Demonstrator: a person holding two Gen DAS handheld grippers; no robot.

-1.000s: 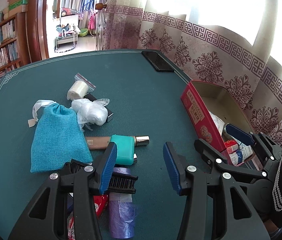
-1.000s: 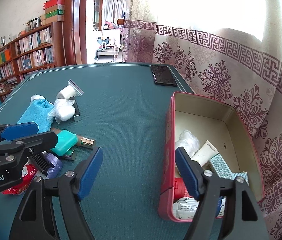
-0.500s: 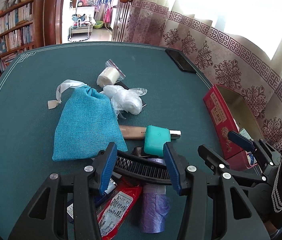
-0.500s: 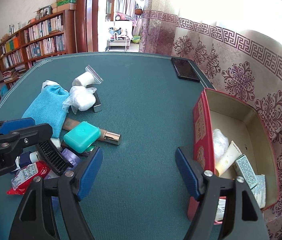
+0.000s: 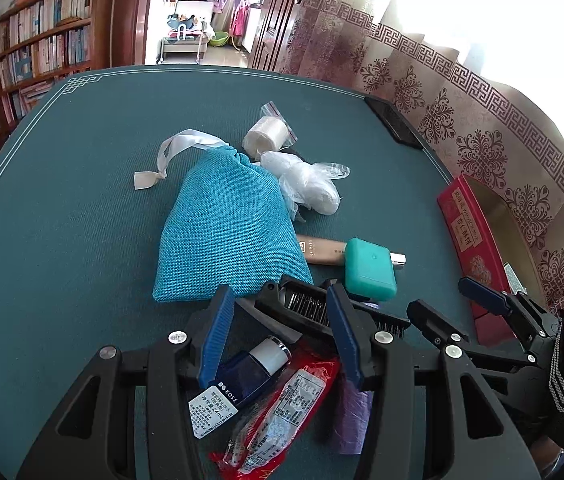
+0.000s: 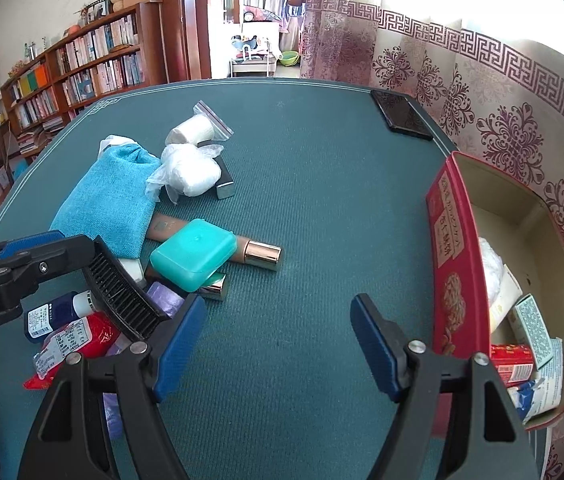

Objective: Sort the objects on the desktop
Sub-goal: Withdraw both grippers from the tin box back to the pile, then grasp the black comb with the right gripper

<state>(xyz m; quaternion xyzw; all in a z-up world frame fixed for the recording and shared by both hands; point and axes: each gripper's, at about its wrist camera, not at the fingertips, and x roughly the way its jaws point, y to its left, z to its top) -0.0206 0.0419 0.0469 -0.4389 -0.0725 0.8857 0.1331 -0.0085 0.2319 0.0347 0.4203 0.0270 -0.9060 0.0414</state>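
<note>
Desktop objects, among them a blue pouch (image 5: 226, 232), a teal case (image 5: 368, 270) and a black comb (image 5: 322, 308), are heaped on a green table (image 6: 322, 184); beside it a red tin (image 6: 456, 264), bookshelves (image 6: 78, 68) and a patterned curtain (image 6: 502, 92) are seen. Compared with a second ago, the left gripper (image 5: 278, 332) is found lower over the heap, jaws apart and empty; the right gripper (image 6: 278, 340) is likewise held open.
</note>
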